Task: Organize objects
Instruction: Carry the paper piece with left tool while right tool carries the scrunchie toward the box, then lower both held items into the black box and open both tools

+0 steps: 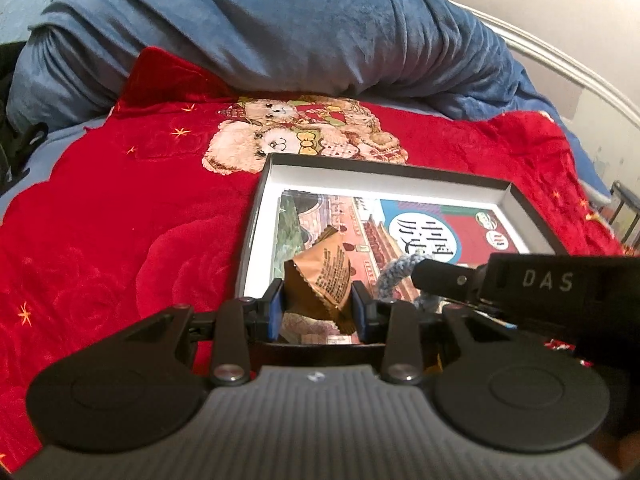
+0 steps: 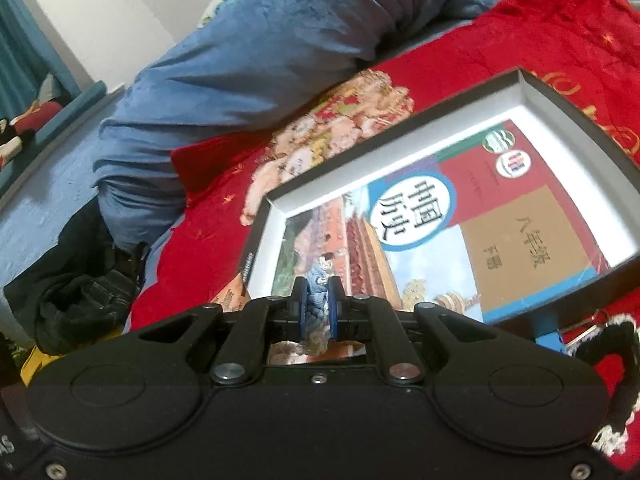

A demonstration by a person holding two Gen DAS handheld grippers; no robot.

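A shallow black box with a white inside [image 1: 352,172] lies on a red blanket, with a colourful textbook [image 1: 432,232] flat in it. My left gripper [image 1: 319,300] is shut on a brown snack packet [image 1: 320,276], held over the box's near end. My right gripper [image 2: 318,304] is shut on a light blue crocheted piece [image 2: 318,300] above the textbook [image 2: 460,236] in the box [image 2: 400,128]. In the left wrist view the right gripper's body [image 1: 520,284] reaches in from the right with the blue crochet [image 1: 394,274] at its tip.
The red blanket with a teddy bear print [image 1: 120,220] covers the bed. A bunched blue duvet [image 1: 260,32] lies behind the box. A black garment [image 2: 80,288] lies at the left. A black and white fluffy item [image 2: 616,380] lies at the right beside the box.
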